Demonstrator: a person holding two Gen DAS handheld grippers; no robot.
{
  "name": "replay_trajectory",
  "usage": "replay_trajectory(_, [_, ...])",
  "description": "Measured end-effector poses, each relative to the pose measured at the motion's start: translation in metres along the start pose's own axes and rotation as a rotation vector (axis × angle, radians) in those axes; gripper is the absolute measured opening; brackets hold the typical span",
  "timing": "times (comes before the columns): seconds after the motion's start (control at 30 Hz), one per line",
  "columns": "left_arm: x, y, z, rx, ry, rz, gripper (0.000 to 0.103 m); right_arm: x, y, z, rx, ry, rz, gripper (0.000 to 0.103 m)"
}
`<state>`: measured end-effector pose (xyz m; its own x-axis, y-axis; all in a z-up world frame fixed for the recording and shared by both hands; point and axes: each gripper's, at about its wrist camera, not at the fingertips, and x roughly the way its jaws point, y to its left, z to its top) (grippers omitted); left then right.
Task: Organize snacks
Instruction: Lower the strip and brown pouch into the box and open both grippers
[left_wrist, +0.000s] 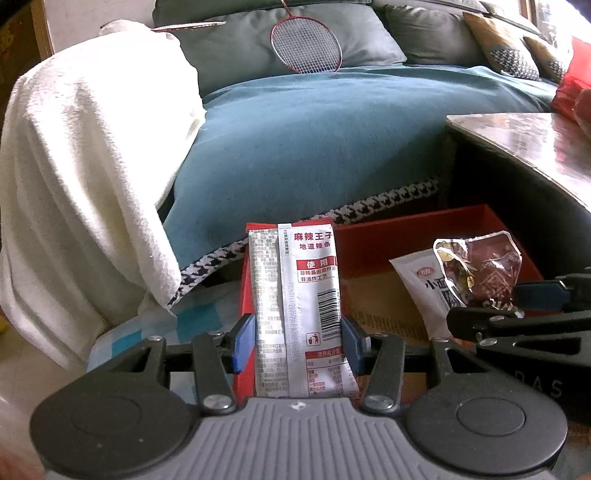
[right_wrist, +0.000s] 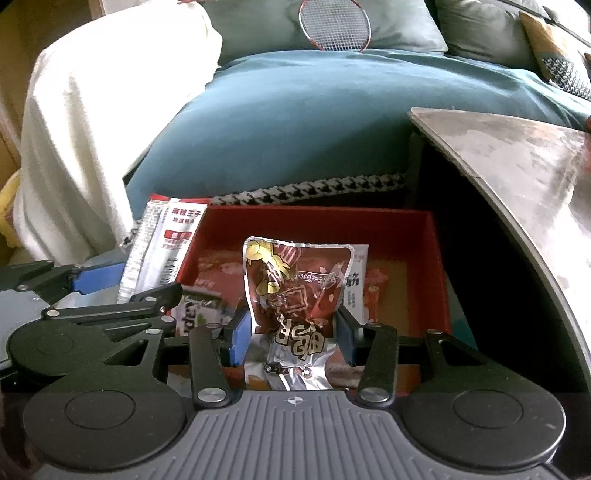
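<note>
The long silver and red foil snack sachet printed with a barcode stands upright between the blue pads of the left gripper, which is clamped on its lower half, and it hangs at the left edge of the shallow red cardboard box with a brown floor. Just to its right, the crinkled dark red foil snack pouch with gold lettering is pinched in the right gripper, whose pads press its sides; a white packet with dark characters lies directly behind it, though whether the jaws catch that one too cannot be told. This pouch hangs over the inside of the box, where a few more packets already lie on the floor. The step in hand looks like carrying both snacks to the box for dropping in. Next, each hand probably needs to lower its packet past the rim and let go, the left one shifting further right first so the sachet clears the box wall. Beyond the box are a teal blanket on a sofa, a white towel and a glossy table corner.
</note>
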<state>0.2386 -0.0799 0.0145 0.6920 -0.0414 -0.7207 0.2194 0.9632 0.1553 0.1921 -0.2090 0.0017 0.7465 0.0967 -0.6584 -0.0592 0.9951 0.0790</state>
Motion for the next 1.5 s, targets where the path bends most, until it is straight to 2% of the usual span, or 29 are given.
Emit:
replay_trajectory(0.63, [0.049, -0.008, 0.007, -0.009, 0.051, -0.008, 0.043, 0.041, -0.012, 0.012, -0.025, 0.035, -0.049, 0.055])
replay_trajectory(0.8, [0.067, -0.009, 0.004, -0.013, 0.092, -0.022, 0.043, 0.056, -0.015, 0.011, -0.031, 0.070, -0.061, 0.055])
replay_trajectory(0.83, [0.070, -0.009, 0.003, -0.012, 0.099, -0.024, 0.044, 0.059, -0.015, 0.010, -0.032, 0.111, -0.038, 0.055])
replay_trajectory(0.93, [0.073, -0.011, 0.001, -0.004, 0.098, -0.021, 0.045, 0.065, -0.016, 0.008, -0.048, 0.127, -0.049, 0.056])
replay_trajectory(1.27, [0.077, -0.011, 0.000, -0.001, 0.127, -0.018, 0.053, 0.066, -0.016, 0.007, -0.058, 0.135, -0.077, 0.062])
replay_trajectory(1.5, [0.070, -0.008, 0.000, -0.023, 0.119, -0.023, 0.059, 0.060, -0.020, 0.009, -0.061, 0.116, -0.103, 0.070])
